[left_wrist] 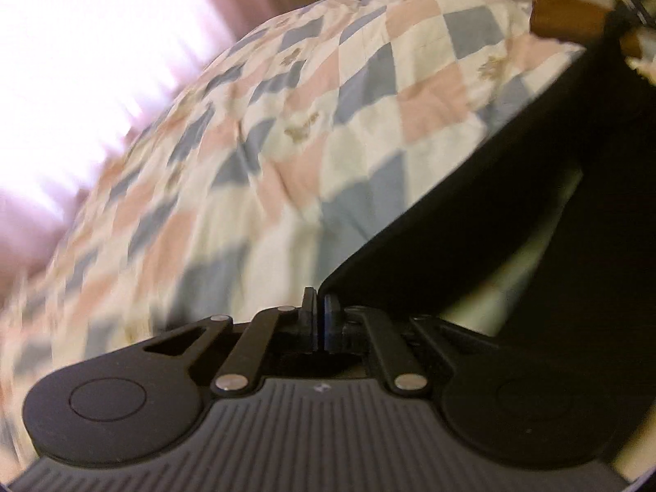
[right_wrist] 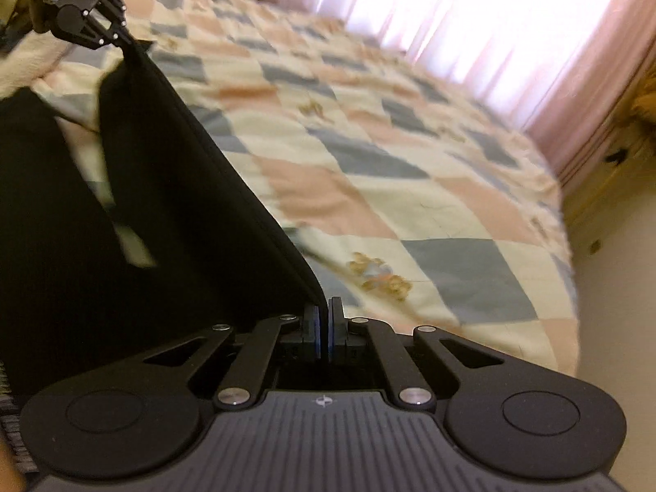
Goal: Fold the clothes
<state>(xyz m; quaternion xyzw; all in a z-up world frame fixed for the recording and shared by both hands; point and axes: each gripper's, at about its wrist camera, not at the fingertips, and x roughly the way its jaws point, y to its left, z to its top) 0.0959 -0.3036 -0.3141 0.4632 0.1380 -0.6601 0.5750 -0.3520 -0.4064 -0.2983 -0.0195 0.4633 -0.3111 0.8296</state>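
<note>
Both grippers hold one black garment [right_wrist: 172, 205] up above the bed [right_wrist: 410, 172]. The right gripper [right_wrist: 324, 332] has its jaws pressed together on one corner of the cloth's top edge. The left gripper [left_wrist: 317, 320] is likewise clamped on the opposite corner, and it also shows at the far end of that edge in the right view. The taut edge between them is the garment's long axis, and the cloth hangs below it. Neither hand is nearer. The fold likely turns on bringing those two corners together or laying the edge down on the quilt.
</note>
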